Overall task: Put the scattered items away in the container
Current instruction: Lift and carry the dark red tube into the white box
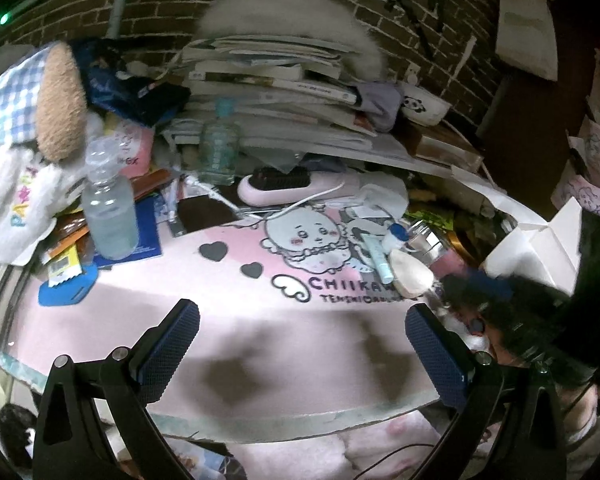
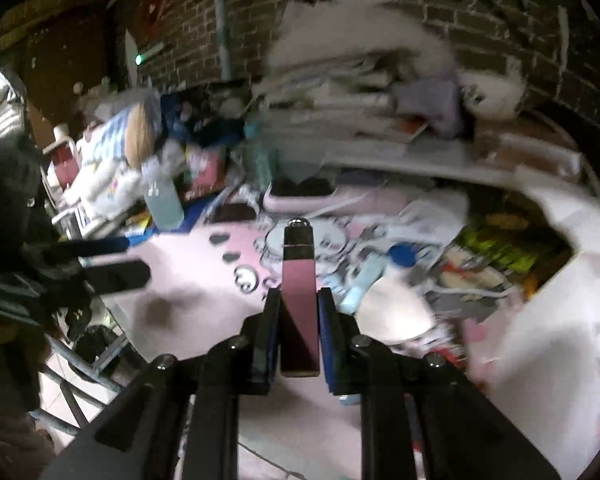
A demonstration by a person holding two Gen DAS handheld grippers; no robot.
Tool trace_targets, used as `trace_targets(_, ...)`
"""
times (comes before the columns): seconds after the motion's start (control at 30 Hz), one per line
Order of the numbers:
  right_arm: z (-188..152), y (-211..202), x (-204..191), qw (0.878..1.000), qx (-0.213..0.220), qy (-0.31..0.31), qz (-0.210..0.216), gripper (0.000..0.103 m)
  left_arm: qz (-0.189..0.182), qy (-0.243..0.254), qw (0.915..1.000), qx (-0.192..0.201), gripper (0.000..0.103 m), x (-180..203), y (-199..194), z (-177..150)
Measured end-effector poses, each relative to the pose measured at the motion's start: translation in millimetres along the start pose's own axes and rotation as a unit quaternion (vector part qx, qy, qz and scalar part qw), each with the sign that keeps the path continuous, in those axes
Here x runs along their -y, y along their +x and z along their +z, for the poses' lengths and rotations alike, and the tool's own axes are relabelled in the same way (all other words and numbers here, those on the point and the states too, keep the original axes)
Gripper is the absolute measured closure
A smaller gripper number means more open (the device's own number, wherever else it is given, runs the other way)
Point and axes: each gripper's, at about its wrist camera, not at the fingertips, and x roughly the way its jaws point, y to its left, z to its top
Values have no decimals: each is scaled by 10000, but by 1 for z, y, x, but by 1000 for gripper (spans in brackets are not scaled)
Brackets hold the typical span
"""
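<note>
Left wrist view: I see my left gripper (image 1: 302,344) spread wide and empty above the pink mat (image 1: 220,300). A teal tube (image 1: 380,258) and other small items lie at the mat's right edge.

Right wrist view: my right gripper (image 2: 298,332) is clamped on a pink rectangular bottle (image 2: 299,280), raised above the mat (image 2: 188,280); a white box (image 2: 540,320) stands to the right.

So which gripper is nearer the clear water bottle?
Left. The left gripper hangs open just right of the clear water bottle; the right gripper, clamping a pink tube, is farther right.
</note>
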Motion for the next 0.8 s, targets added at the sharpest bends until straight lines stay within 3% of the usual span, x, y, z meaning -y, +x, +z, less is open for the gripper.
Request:
trace_targets(0.23,21,-67,55,9991,126,292,-268,88,-283,156,9995,-32,0,23,9,5)
trace_targets(0.37,19,-94,90,9956,-25,247,-907,88,-444,258,9986,-109,0,37,17,5)
trace_targets(0.43,16,-104,108,9937,-193,314,-1059,88,-478,252,9984,-143,0,42,21,6)
trace_targets(0.6,4,-111,140,9912,-810,583,-867,88,-470,267,9983,-199,0,52,27,8)
trace_targets(0.8,-9,-90,158,9827,-1554,505,-871,88,-475,438,9975,-293,0,64,32,7)
